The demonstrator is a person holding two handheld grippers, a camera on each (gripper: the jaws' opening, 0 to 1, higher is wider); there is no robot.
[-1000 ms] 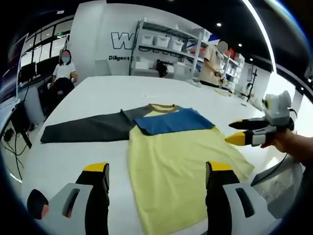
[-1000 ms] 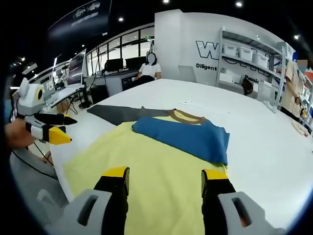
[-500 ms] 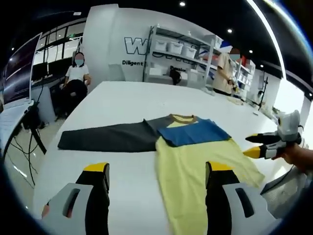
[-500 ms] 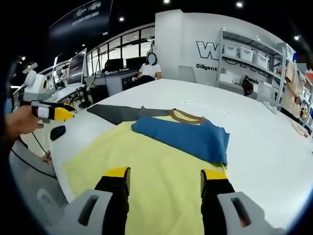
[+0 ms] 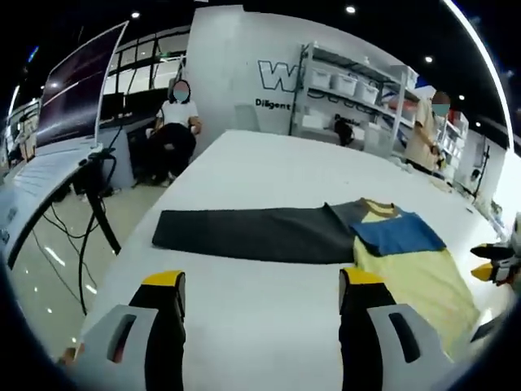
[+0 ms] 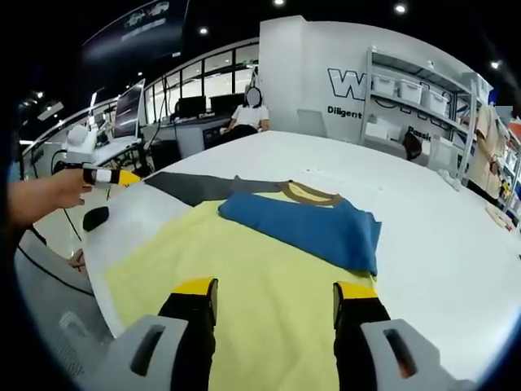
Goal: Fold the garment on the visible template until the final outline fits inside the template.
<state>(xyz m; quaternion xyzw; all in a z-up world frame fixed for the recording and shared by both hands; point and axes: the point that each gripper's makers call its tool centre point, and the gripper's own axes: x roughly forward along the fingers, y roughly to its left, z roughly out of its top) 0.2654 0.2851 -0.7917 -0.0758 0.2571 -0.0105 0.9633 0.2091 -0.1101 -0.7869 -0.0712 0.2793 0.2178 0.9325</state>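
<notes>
A long-sleeved shirt lies flat on the white table (image 5: pixel 269 175). Its yellow body (image 6: pixel 244 261) spreads just beyond my right gripper (image 6: pixel 273 289), which is open above the hem with nothing in it. The blue sleeve (image 6: pixel 305 224) is folded across the chest below the brown collar (image 6: pixel 309 193). The dark grey sleeve (image 5: pixel 252 235) stretches straight out sideways. My left gripper (image 5: pixel 262 281) is open over bare table, a short way in front of that sleeve. It also appears at the left as the left gripper (image 6: pixel 110 175), held by a hand. The right gripper (image 5: pixel 495 262) sits at the far right.
The table's near edge (image 6: pixel 94 269) runs close to the shirt's hem. A seated person (image 5: pixel 175 122) and a desk with monitors (image 5: pixel 73 98) lie beyond the left end. Shelves with bins (image 6: pixel 415 106) and a standing person (image 5: pixel 427 130) are at the back.
The left gripper has travelled left along the table edge, away from the yellow body, and now faces the dark sleeve. The right gripper has stayed still. The shirt has not moved.
</notes>
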